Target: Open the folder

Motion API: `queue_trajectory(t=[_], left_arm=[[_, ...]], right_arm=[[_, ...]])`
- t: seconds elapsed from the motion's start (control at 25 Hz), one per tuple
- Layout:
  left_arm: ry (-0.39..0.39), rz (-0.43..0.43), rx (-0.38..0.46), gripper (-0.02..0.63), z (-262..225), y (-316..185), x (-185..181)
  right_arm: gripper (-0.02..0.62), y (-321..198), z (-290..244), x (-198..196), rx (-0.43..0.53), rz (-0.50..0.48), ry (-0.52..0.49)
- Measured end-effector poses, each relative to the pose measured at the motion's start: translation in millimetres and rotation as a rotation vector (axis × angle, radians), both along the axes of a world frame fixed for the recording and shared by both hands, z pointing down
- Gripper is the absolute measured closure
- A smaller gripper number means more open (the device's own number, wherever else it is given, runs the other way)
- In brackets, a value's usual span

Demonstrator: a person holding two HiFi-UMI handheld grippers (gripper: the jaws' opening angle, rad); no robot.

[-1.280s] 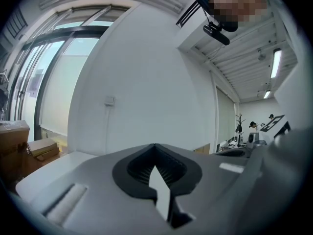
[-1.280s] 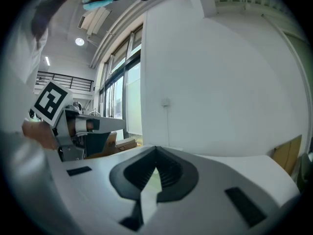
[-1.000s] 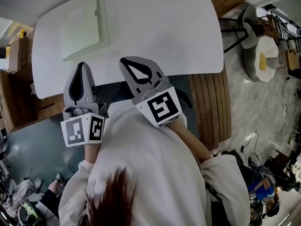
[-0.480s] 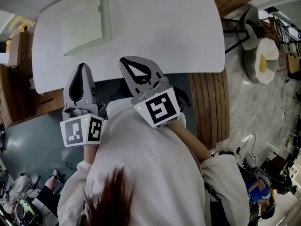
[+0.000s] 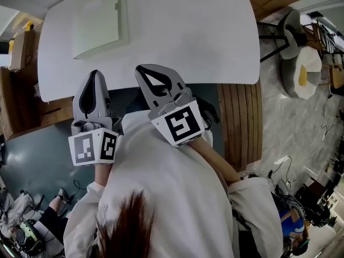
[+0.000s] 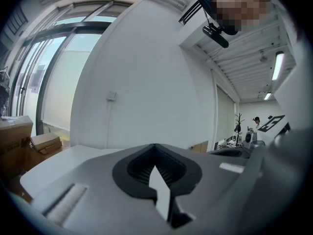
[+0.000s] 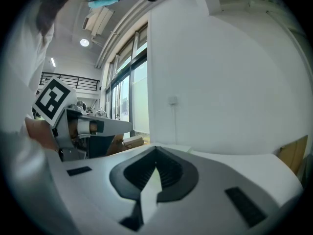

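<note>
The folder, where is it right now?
In the head view, the pale folder lies flat on the far left part of the white table, beyond the left gripper, which is not touching it.

Seeing grey plastic right gripper [image 7: 155, 153], jaws pressed tip to tip, nothing between; white tabletop [image 7: 244, 164] ahead, white wall [image 7: 220, 82] beyond.

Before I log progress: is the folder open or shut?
Shut: the folder lies flat on the table as a single closed slab, cover down.
</note>
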State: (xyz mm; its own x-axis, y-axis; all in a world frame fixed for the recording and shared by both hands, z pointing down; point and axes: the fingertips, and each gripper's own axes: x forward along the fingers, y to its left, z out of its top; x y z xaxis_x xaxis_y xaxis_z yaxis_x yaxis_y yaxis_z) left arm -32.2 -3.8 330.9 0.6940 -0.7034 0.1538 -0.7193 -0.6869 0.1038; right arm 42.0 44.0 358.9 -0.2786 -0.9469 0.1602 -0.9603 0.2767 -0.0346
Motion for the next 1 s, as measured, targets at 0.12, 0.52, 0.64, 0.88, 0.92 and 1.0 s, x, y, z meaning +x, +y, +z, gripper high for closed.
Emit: queue_trajectory(t=[0.12,0.52,0.64,0.88,0.92,1.0], left_arm=[[-0.004,-0.001,0.0,0.598,1.2,-1.5,1.5],[-0.016,-0.001,-0.008,0.598,2.5,-3.9,4.1],[-0.016,-0.004,-0.011,0.598,3.1,-4.4,4.1],[-0.018,-0.009,-0.015,0.598,3.3,-5.0,4.8],[-0.018,-0.009,-0.014,0.598,3.3,-5.4,5.8],[-0.018,-0.007,-0.013,0.598,2.6,-5.4,8.0]], right_arm=[[0.589,-1.4,1.7,2.6,-0.002,0.005,-0.007],[0.589,-2.2,4.9,5.8,-0.014,0.006,-0.02],[0.589,-2.6,5.7,6.1,-0.018,0.005,-0.023],[0.589,-3.1,5.6,7.6,-0.02,0.001,-0.023],[0.589,-3.4,5.7,8.5,-0.02,0.001,-0.024],[0.589,-3.4,5.5,10.3,-0.02,0.002,-0.026]])
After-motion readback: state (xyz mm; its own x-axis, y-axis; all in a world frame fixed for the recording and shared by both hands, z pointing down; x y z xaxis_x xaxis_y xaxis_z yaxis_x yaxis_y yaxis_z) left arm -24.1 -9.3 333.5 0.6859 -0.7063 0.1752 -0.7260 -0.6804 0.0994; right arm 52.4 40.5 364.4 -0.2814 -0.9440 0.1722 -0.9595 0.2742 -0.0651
